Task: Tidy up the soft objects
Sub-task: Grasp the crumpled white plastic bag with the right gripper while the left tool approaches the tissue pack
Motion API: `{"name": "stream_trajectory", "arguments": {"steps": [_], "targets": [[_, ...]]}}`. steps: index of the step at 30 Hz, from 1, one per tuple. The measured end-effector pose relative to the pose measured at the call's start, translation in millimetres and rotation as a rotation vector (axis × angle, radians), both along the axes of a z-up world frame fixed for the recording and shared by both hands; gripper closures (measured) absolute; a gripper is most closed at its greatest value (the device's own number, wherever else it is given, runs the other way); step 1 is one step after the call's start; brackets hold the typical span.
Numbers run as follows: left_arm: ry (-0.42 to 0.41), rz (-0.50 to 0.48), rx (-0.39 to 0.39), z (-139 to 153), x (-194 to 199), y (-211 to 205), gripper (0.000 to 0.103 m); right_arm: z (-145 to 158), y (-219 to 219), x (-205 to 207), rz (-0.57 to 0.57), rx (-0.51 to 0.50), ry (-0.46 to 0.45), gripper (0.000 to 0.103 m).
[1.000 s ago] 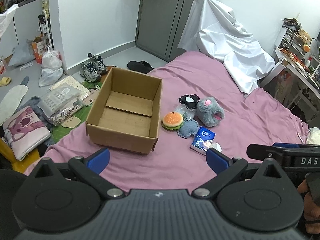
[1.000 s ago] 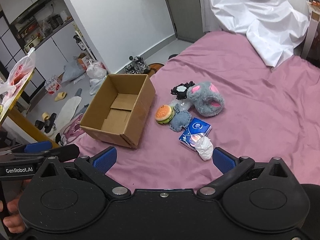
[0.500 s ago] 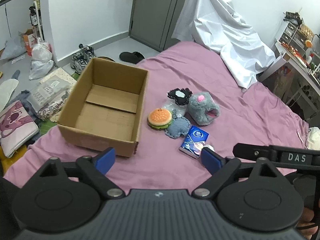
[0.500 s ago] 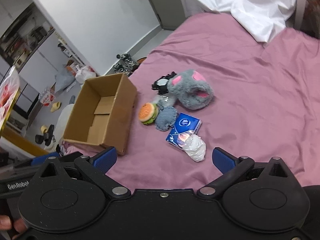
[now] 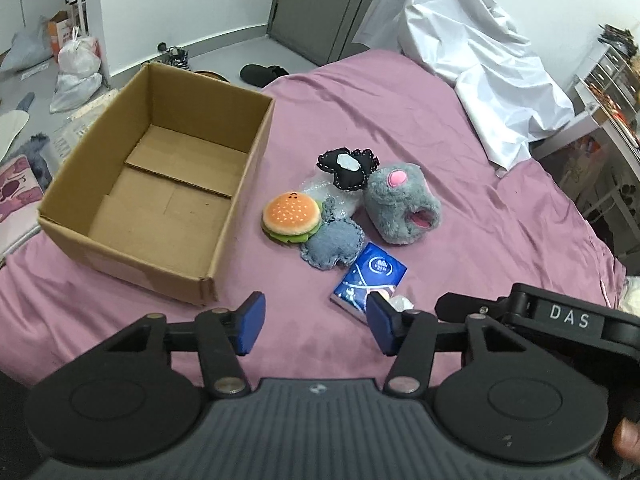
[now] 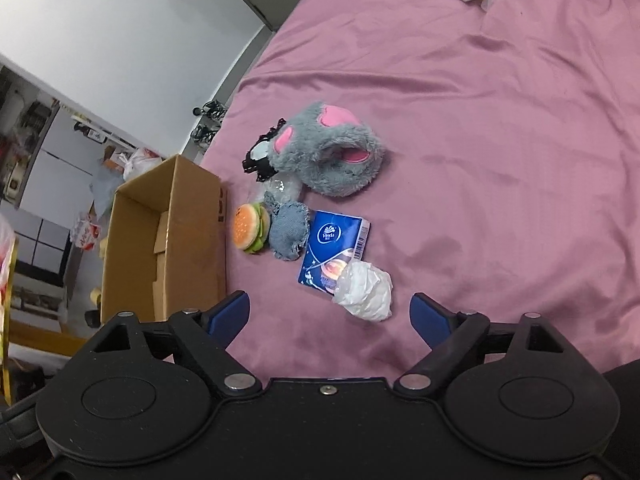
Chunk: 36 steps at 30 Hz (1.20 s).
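Note:
An empty cardboard box (image 5: 160,200) (image 6: 168,240) sits on the pink bed. To its right lies a cluster of soft things: a burger plush (image 5: 292,218) (image 6: 250,228), a grey-blue felt piece (image 5: 334,244) (image 6: 289,231), a black felt piece (image 5: 348,166) (image 6: 258,156), a grey furry slipper (image 5: 404,204) (image 6: 328,152), a blue tissue pack (image 5: 370,278) (image 6: 332,252) and a crumpled white tissue (image 6: 364,292). My left gripper (image 5: 316,326) is open and empty, just short of the tissue pack. My right gripper (image 6: 330,318) is open and empty, with the white tissue between its fingertips' line and the pack.
A white sheet (image 5: 472,56) is draped at the bed's far end. Shoes, bags and packets (image 5: 76,72) lie on the floor left of the bed. A cluttered desk (image 5: 616,92) stands at the right. The pink bedspread (image 6: 500,140) stretches right of the cluster.
Both grippers have moved forward and down toward the cluster of soft things, which looks larger now. The right view has tilted left. Both grippers stay open.

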State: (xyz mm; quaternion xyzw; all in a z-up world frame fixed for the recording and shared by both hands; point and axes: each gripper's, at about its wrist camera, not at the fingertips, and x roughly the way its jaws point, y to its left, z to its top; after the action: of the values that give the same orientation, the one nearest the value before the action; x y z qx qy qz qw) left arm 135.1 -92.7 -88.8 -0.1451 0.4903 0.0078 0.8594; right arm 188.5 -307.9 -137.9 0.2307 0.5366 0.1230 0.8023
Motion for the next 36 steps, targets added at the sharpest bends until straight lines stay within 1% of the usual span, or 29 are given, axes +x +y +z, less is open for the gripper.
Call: {"name": "stream_trajectory", "arguments": {"steps": [2,5,9,10,14,15,16,17,18,19,22,23,26,30,33,36], "targets": [[0.001,0.01,0.003,-3,5,-3,0.05,-8,2,7,0.0,0.02,0.025,0.023],[0.015,0.022,0.014,-9,12,-7,0.05,-22,6,17,0.0,0.029,0.07,0.028],[0.045,0.035,0.023,-20,23,-8,0.05,-34,10,26,0.005,0.029,0.106,0.029],[0.05,0.04,0.026,-22,25,-9,0.05,-37,9,27,0.002,0.035,0.12,0.031],[0.069,0.059,0.051,-30,30,-11,0.053,-60,6,36,-0.034,0.052,0.21,0.045],[0.074,0.063,0.052,-32,32,-12,0.054,-65,5,39,-0.043,0.056,0.234,0.046],[0.079,0.065,0.052,-33,34,-13,0.054,-72,5,42,-0.054,0.058,0.256,0.052],[0.084,0.065,0.054,-35,35,-15,0.054,-77,5,44,-0.056,0.059,0.271,0.06],[0.09,0.063,0.057,-37,37,-16,0.054,-81,4,46,-0.061,0.071,0.288,0.06],[0.098,0.058,0.059,-40,39,-19,0.054,-83,1,46,-0.078,0.091,0.29,0.061],[0.098,0.025,0.054,-45,44,-26,0.054,-72,-9,40,-0.122,0.102,0.205,0.062],[0.102,0.01,0.058,-47,45,-30,0.054,-71,-12,39,-0.139,0.108,0.191,0.062],[0.109,-0.024,0.053,-55,47,-37,0.054,-72,-24,36,-0.195,0.149,0.192,0.062],[0.104,-0.084,0.067,-63,51,-50,0.052,-68,-29,31,-0.208,0.17,0.168,0.062],[0.104,-0.117,0.061,-69,54,-55,0.048,-63,-38,27,-0.232,0.184,0.151,0.062],[0.129,-0.151,0.055,-76,58,-59,0.041,-59,-41,25,-0.275,0.175,0.113,0.062]]}}
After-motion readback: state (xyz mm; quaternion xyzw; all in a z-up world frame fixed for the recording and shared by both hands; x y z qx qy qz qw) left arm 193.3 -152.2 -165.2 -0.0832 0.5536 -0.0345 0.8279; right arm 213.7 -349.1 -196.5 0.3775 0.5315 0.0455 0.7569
